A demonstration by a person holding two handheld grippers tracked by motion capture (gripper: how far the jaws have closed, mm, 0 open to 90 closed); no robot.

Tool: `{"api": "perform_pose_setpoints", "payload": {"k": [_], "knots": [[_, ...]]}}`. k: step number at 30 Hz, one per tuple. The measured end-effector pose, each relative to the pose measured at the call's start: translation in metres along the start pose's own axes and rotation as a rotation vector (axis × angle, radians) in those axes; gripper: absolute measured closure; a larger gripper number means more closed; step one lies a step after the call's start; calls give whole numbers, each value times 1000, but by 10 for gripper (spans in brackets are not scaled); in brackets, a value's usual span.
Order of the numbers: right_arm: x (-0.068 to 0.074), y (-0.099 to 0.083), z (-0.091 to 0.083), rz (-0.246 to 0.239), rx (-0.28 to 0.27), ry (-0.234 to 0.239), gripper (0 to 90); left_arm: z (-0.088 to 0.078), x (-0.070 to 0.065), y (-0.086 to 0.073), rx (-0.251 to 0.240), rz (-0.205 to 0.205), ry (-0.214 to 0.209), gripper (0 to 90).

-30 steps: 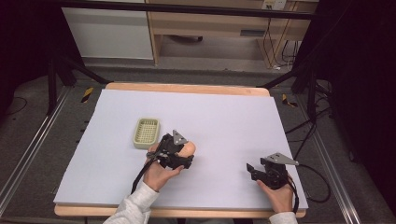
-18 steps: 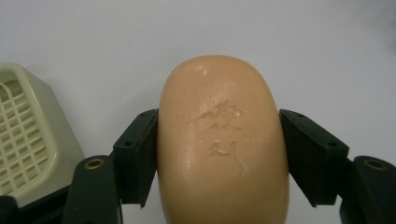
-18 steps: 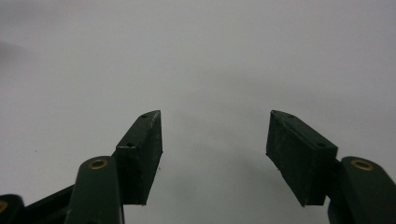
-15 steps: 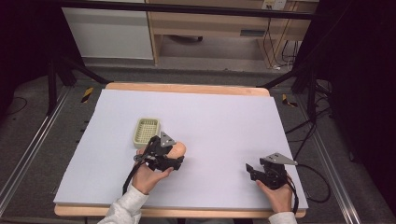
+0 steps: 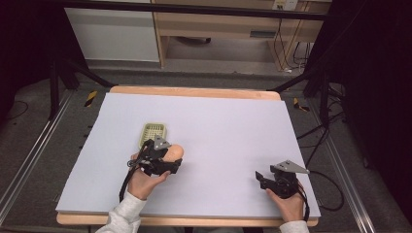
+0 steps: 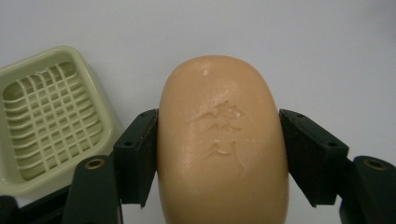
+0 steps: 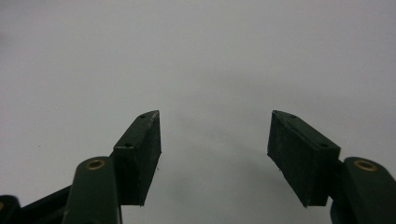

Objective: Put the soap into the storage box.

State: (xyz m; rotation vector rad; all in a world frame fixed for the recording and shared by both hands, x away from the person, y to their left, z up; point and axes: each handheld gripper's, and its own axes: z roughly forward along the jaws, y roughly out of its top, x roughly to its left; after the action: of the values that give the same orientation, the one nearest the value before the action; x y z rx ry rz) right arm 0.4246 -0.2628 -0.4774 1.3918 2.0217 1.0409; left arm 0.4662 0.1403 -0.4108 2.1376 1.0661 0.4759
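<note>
Pinching the soap bar [image 6: 223,140] across its flanks, our left tongs [image 5: 167,156] must squeeze firmly (it looks slick, stiff); right tongs [image 7: 215,135] stand spread, empty, having just been opening.

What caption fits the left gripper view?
Left gripper clamps a tan soap bar beside the pale green soap dish.

The soap [image 6: 223,140] is peachy orange with a stamped mark on top, the little dish [image 6: 51,116] is pale green with a criss-cross grid inside, both grippers [image 5: 163,158] [image 5: 265,178] are black, the table [image 5: 233,121] is pale grey-white with a wooden edge.
</note>
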Motion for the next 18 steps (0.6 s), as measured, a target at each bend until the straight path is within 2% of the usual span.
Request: {"api": "perform_pose_setpoints", "payload": {"k": [18], "knots": [[1, 1, -2, 9, -10, 2, 302, -9, 32, 1, -21, -63, 56, 319]]}}
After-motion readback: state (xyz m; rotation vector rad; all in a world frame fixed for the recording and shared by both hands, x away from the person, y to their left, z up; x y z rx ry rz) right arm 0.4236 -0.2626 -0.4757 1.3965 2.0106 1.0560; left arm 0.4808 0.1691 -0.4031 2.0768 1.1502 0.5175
